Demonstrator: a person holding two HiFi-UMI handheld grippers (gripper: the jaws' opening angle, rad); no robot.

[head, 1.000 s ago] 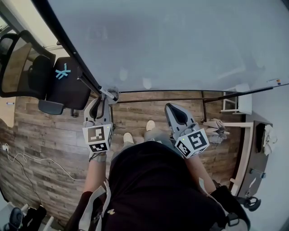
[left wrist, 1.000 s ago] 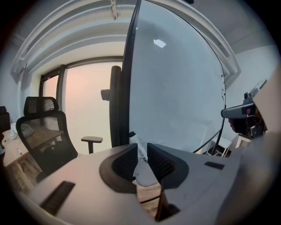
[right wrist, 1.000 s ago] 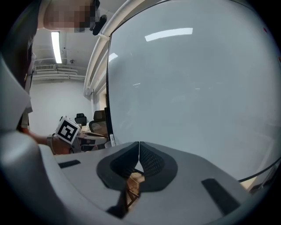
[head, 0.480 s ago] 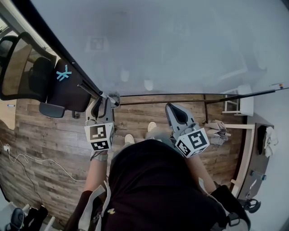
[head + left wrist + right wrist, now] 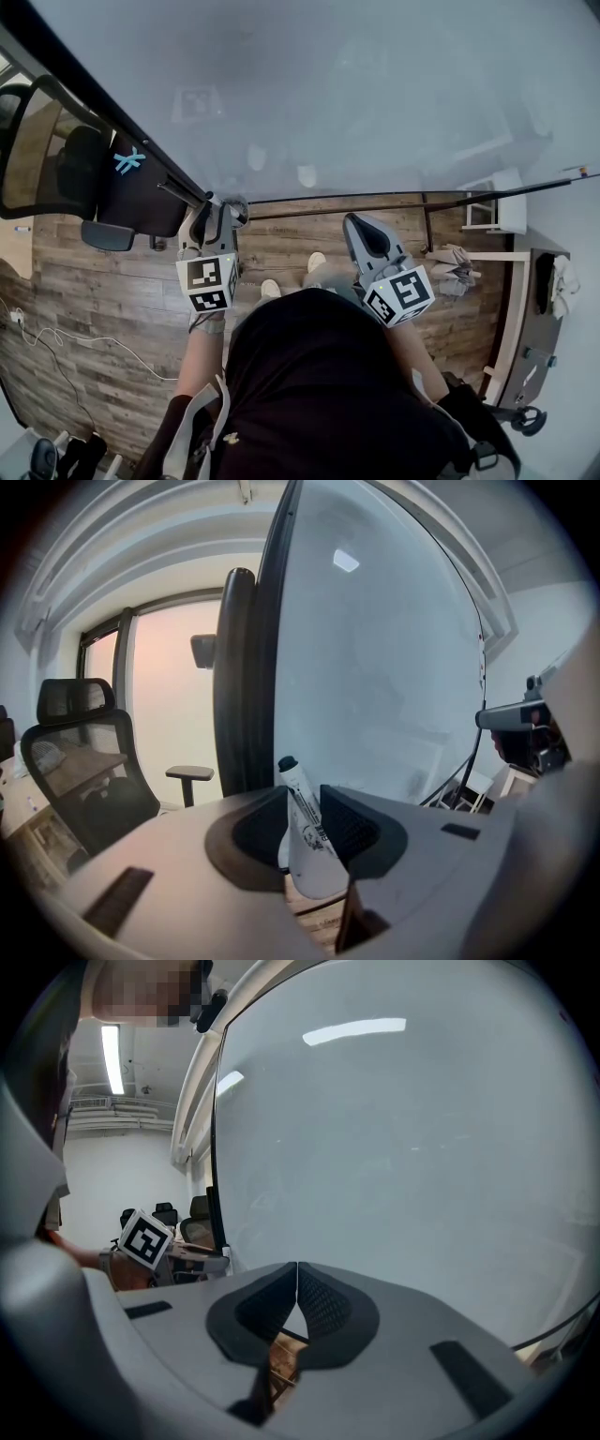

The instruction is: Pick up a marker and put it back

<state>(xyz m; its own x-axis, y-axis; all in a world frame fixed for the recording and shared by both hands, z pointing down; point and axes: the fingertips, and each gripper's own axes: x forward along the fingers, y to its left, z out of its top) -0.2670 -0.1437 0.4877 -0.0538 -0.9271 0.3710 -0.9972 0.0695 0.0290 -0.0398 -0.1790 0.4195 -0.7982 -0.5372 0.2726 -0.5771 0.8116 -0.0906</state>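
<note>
A white marker with a black cap stands tilted between the jaws of my left gripper. The jaws have just been opening; a dark gap shows beside the marker on its left, so the pads no longer press it. In the head view this gripper sits at the lower left corner of the whiteboard, by the end of its ledge. My right gripper hangs in front of the board further right, shut with nothing in it; its pads meet.
A black mesh office chair stands left of the board. The board's stand bar runs along the wood floor. A white cable lies at the left, and a small white table and shelving stand at the right.
The left gripper has edged a little toward the board's corner and its jaws stand wider around the marker. The right gripper has stayed where it was.
</note>
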